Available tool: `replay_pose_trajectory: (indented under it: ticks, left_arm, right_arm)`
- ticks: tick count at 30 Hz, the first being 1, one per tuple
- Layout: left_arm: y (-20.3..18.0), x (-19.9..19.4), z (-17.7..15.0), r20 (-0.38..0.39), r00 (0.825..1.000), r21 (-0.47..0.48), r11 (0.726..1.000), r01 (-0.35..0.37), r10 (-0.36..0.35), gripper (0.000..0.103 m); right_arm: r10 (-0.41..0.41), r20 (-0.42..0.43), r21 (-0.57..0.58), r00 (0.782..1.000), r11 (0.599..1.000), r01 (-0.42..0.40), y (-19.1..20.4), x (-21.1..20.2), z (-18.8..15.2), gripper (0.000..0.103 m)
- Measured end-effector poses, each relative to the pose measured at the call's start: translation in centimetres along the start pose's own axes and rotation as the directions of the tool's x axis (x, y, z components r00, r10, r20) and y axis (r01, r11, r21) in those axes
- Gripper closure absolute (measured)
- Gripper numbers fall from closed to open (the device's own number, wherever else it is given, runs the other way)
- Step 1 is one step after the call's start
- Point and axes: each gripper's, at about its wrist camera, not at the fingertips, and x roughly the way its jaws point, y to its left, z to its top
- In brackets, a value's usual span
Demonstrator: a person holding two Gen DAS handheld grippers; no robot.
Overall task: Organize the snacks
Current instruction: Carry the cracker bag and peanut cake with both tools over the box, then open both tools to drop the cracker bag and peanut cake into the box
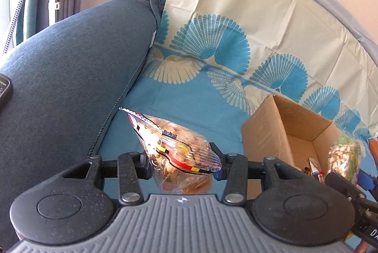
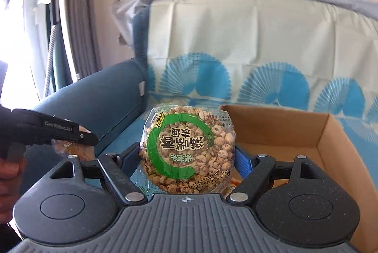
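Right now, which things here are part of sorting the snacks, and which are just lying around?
Part of the job: clear snack bag in the left gripper; puffed-grain packet in the right gripper; cardboard box.

Just lying about: phone on the sofa arm; patterned cloth.

- We see the cardboard box (image 2: 335, 135) open at the top, its far half bare, so there is room to pass down into it.
- At the box's near left corner, the puffed-grain snack pack (image 2: 187, 150) clamped in the right gripper (image 2: 189, 156) fills the way in.
- The sofa armrest (image 1: 70, 68) walls off the left side.
- Between armrest and box, the blue cloth (image 1: 189, 109) lies bare; there the left gripper (image 1: 180, 162) with its clear biscuit bag (image 1: 174, 149) hangs above it.
- The draped backrest (image 2: 259, 40) closes the far side.
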Motion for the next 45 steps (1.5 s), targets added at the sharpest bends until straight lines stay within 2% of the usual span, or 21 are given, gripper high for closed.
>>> replay_pose_trajectory:
  ticks: [3, 8, 15, 20, 27, 31, 37, 40, 45]
  left_arm:
    - [-1.4, -0.1, 0.0, 0.017, 1.000, -0.007, 1.000, 0.026, -0.026, 0.053]
    - [-5.1, -0.8, -0.2, 0.090, 0.992, 0.050, 0.995, 0.086, -0.091, 0.053]
    - [-11.0, -1.3, -1.5, 0.138, 0.960, 0.145, 0.964, 0.222, -0.242, 0.053]
    - [-15.6, -1.2, -3.4, 0.137, 0.934, 0.258, 0.923, 0.287, -0.329, 0.053]
    - [-19.9, -0.9, -5.9, 0.115, 0.910, 0.377, 0.865, 0.331, -0.398, 0.053]
    - [-20.9, -0.7, -6.6, 0.107, 0.904, 0.404, 0.849, 0.340, -0.413, 0.053]
    - [-21.3, 0.0, -6.7, 0.066, 0.898, 0.401, 0.836, 0.375, -0.435, 0.052]
    - [-21.4, 0.3, -6.9, 0.034, 0.897, 0.396, 0.830, 0.392, -0.440, 0.036]
    - [-21.0, -0.3, -6.8, 0.070, 0.894, 0.410, 0.830, 0.380, -0.443, 0.026]
  right_arm:
    - [-0.020, 0.031, 0.014, 0.999, 1.000, 0.020, -1.3, -1.0, 0.1, 0.021]
    - [-0.070, 0.007, 0.047, 0.998, 0.997, 0.069, -3.5, -0.1, -0.2, 0.021]
    - [-0.166, 0.024, 0.056, 0.986, 0.985, 0.165, -6.4, -1.5, -0.4, 0.021]
    - [-0.241, 0.021, 0.075, 0.970, 0.968, 0.239, -8.7, -2.4, -0.8, 0.021]
    - [-0.361, 0.021, 0.148, 0.932, 0.923, 0.354, -12.3, -3.6, -1.5, 0.021]
    - [-0.394, 0.007, 0.185, 0.919, 0.904, 0.386, -13.7, -3.9, -1.8, 0.021]
    - [-0.408, 0.003, 0.183, 0.913, 0.898, 0.401, -13.9, -3.9, -2.1, 0.020]
    - [-0.405, 0.000, 0.179, 0.914, 0.899, 0.399, -13.7, -3.8, -2.1, 0.008]
    - [-0.407, -0.015, 0.170, 0.913, 0.899, 0.403, -13.5, -3.9, -2.3, 0.004]
